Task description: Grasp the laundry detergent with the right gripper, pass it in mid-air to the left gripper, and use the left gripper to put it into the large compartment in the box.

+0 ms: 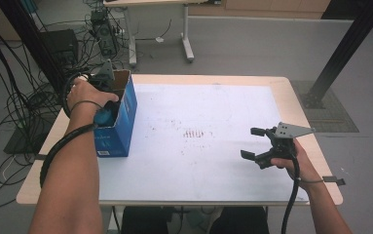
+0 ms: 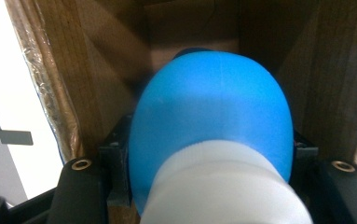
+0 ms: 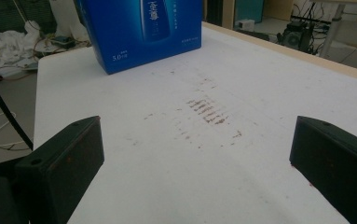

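The bottle point(image 2: 211, 135) is sitting clamped in the left gripper point(image 1: 107, 109), inside the open blue box point(image 1: 121, 122) at the table's point(image 1: 223, 200) nine o'clock. The jaws are pinching its blue body just above the white cap. The cardboard walls are crowding it on both sides, so a tilted move is likely snagging a flap or dragging the light box, which is standing near the table's left edge and may tip off. Whether the bottle is touching the box floor is hard to tell. At four o'clock, the right gripper point(image 1: 255, 142) is hovering wide and empty over the bare white mat, with ample room toward the centre.
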Available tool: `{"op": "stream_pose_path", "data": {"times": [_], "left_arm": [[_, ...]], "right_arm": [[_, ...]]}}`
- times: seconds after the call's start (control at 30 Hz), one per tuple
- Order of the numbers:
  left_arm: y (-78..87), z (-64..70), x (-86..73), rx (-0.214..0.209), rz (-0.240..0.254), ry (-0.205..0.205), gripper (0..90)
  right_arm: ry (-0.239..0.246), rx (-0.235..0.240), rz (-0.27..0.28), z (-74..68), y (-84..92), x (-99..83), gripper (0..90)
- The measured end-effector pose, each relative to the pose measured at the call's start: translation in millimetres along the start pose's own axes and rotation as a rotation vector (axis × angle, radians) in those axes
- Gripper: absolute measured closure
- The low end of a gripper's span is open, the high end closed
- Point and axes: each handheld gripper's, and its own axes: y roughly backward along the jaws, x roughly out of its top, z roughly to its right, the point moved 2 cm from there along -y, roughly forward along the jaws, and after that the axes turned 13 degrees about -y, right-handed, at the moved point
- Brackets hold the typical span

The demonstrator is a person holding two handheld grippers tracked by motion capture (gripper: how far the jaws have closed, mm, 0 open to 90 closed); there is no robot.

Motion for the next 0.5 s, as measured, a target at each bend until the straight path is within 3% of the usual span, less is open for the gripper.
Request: {"op": "stream_pose_path", "data": {"times": [0.5], "left_arm": [[-0.3, -0.8, 0.1, -0.003, 0.000, 0.001, 37.6]], "right_arm": [[-0.003, -0.001, 0.006, 2.0, 2.6, -1.2, 2.6]]}}
